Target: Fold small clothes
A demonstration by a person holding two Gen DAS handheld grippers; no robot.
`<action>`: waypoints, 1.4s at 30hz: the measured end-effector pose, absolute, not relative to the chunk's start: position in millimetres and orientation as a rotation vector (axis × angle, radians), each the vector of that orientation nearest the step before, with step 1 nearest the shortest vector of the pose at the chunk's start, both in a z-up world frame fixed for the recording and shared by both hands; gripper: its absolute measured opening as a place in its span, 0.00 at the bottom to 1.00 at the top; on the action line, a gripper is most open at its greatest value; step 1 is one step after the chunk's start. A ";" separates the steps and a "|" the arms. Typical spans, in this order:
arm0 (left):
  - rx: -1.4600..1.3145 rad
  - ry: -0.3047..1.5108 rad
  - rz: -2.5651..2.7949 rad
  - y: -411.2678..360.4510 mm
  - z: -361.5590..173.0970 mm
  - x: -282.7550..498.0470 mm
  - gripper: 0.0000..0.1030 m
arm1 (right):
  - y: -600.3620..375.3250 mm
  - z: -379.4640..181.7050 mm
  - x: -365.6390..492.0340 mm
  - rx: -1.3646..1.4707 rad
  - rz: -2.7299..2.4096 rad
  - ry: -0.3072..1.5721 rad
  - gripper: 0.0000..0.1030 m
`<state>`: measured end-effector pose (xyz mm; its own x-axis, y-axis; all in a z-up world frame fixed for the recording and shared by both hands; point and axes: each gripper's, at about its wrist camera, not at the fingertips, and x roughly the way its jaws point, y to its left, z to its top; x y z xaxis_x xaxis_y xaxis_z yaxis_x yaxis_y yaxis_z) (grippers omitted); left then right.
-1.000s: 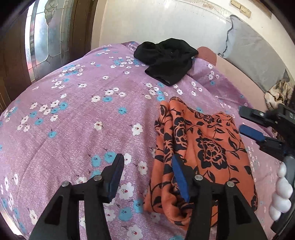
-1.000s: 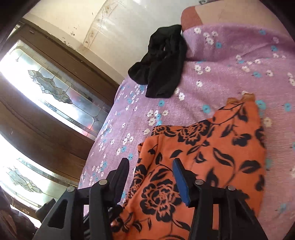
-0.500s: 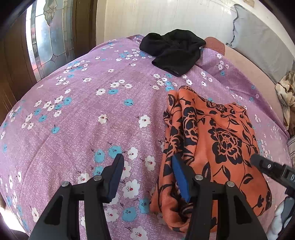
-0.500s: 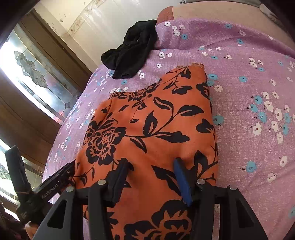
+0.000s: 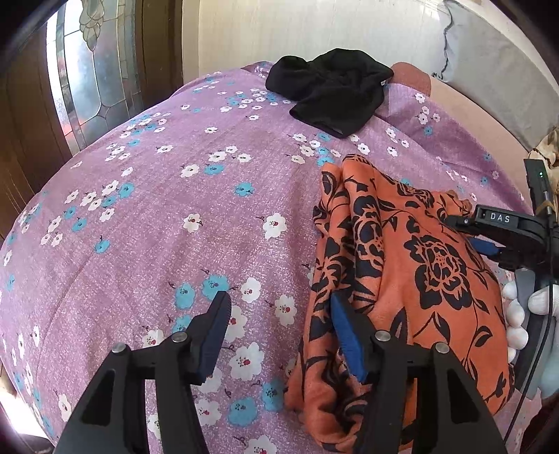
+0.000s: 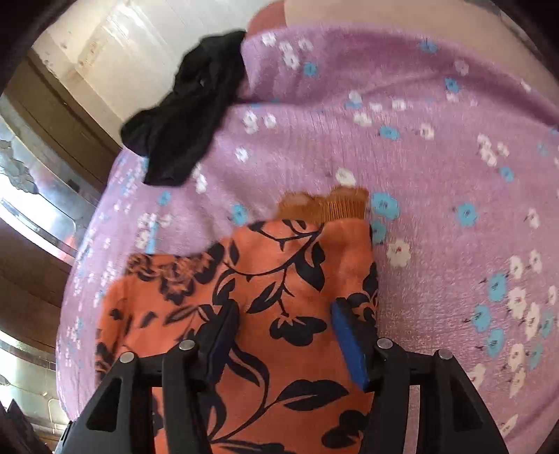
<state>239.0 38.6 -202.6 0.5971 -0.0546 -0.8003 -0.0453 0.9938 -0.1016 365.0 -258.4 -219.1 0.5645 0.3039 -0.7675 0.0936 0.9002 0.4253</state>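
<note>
An orange garment with black flowers (image 5: 412, 279) lies folded on the purple flowered bedspread (image 5: 174, 216); it also shows in the right wrist view (image 6: 265, 297), its ribbed orange hem pointing away. My left gripper (image 5: 279, 328) is open and empty at the garment's left edge, its right finger over the cloth. My right gripper (image 6: 284, 331) is open and empty just above the garment's near part; it shows at the right in the left wrist view (image 5: 489, 237), held by a white-gloved hand. A crumpled black garment (image 5: 332, 90) lies at the far end of the bed, also in the right wrist view (image 6: 188, 115).
A wooden door with patterned glass (image 5: 87, 77) stands to the left of the bed. A pale wall (image 5: 279, 31) is behind it, and a grey pillow (image 5: 496, 66) lies at the far right.
My right gripper has swung back over the garment, toward its hem end, and the view is blurred by motion. My left gripper has stayed open at the garment's left edge.
</note>
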 end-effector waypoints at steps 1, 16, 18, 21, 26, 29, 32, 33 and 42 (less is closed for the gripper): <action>-0.113 0.933 -0.004 38.2 -203.1 239.2 0.58 | -256.9 -218.1 365.8 0.446 0.144 0.965 0.67; -0.157 0.968 0.075 48.4 -213.7 238.5 0.87 | -192.2 -160.4 341.8 0.276 0.228 0.870 0.67; -0.147 0.973 0.087 47.8 -215.1 238.4 0.91 | -168.3 -155.0 346.1 0.218 0.265 0.862 0.67; -0.178 0.985 0.099 51.4 -217.6 238.3 0.94 | -137.6 -156.9 357.2 0.185 0.306 0.871 0.67; -0.196 0.994 0.117 50.9 -221.1 238.4 0.96 | -110.0 -201.6 391.2 0.170 0.309 0.993 0.68; -0.220 0.996 0.150 51.7 -221.5 238.1 1.00 | -110.8 -203.5 394.0 0.173 0.319 0.978 0.71; -0.207 1.001 0.159 49.0 -220.5 238.0 1.00 | -111.2 -204.6 394.1 0.169 0.322 0.972 0.71; -0.200 1.001 0.159 48.5 -220.0 238.2 1.00 | -111.6 -205.1 394.4 0.173 0.323 0.972 0.71; -0.197 1.008 0.112 53.8 -219.4 242.0 1.00 | -130.6 -188.8 378.2 0.267 0.310 0.930 0.71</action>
<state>242.0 53.8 -219.4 0.5299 0.0029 -0.8481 -0.1840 0.9766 -0.1117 378.2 -130.6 -188.8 0.5593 0.3735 -0.7401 -0.1454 0.9231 0.3560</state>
